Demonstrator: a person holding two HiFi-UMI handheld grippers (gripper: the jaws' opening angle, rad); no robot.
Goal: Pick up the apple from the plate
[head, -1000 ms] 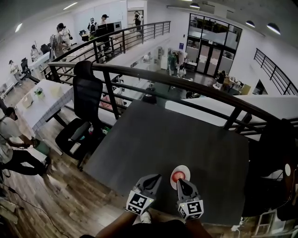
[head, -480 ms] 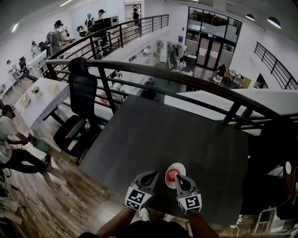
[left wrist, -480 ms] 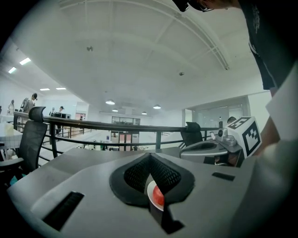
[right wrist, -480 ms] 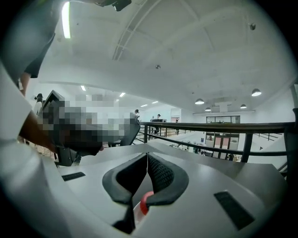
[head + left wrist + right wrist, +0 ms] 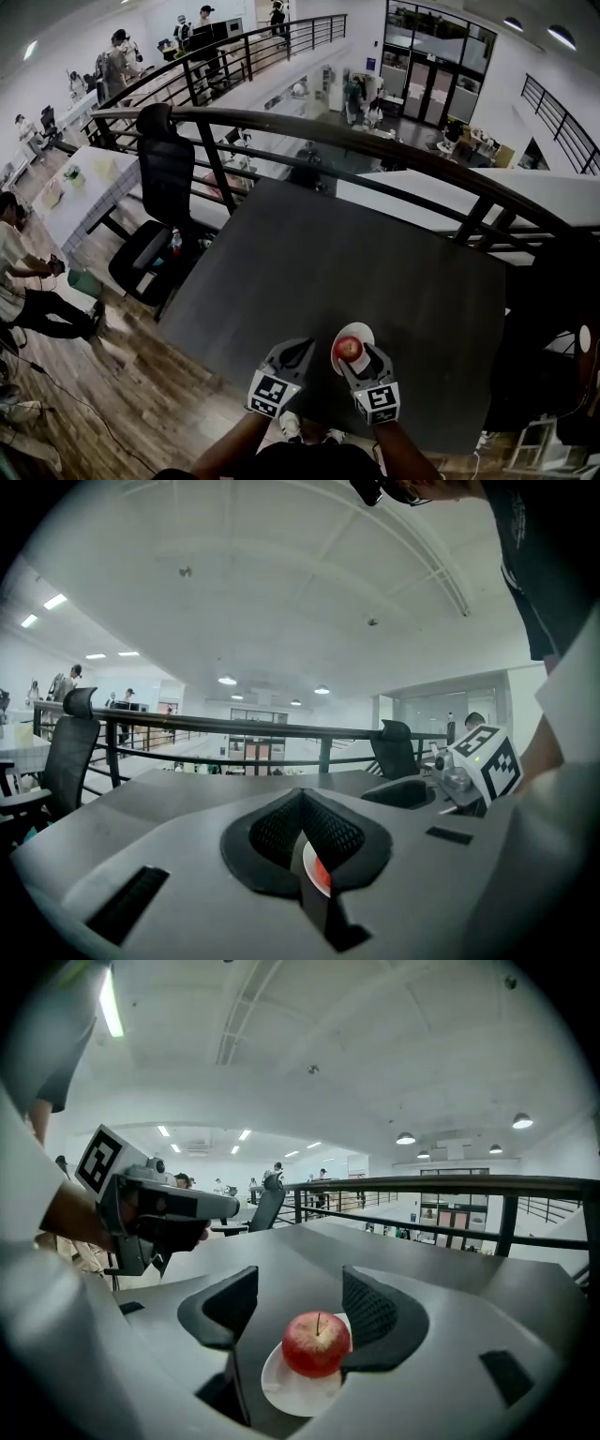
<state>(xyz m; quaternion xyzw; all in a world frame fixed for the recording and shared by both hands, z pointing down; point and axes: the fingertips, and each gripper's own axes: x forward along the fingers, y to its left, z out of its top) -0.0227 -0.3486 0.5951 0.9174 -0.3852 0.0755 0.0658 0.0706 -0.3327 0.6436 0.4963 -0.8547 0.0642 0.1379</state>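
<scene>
A red apple (image 5: 348, 350) (image 5: 317, 1342) stands on a small white plate (image 5: 362, 330) (image 5: 289, 1393) near the front edge of the dark grey table (image 5: 328, 262). My right gripper (image 5: 357, 359) (image 5: 302, 1309) has its jaws opening, one on each side of the apple. The left pad (image 5: 228, 1305) stands clear of the fruit and the right pad (image 5: 373, 1311) is close beside it. My left gripper (image 5: 298, 354) (image 5: 302, 803) is shut and empty, just left of the plate. Under its jaws a sliver of plate and apple (image 5: 321, 876) shows.
A black metal railing (image 5: 375, 155) runs behind the table's far edge. A black office chair (image 5: 164, 187) stands off the table's left side on the wooden floor. The table's front edge lies right under both grippers. People stand far off at the back left.
Both grippers have moved forward and down toward the plate. The right gripper's jaws have parted and now straddle the apple, which was ahead of them before.
</scene>
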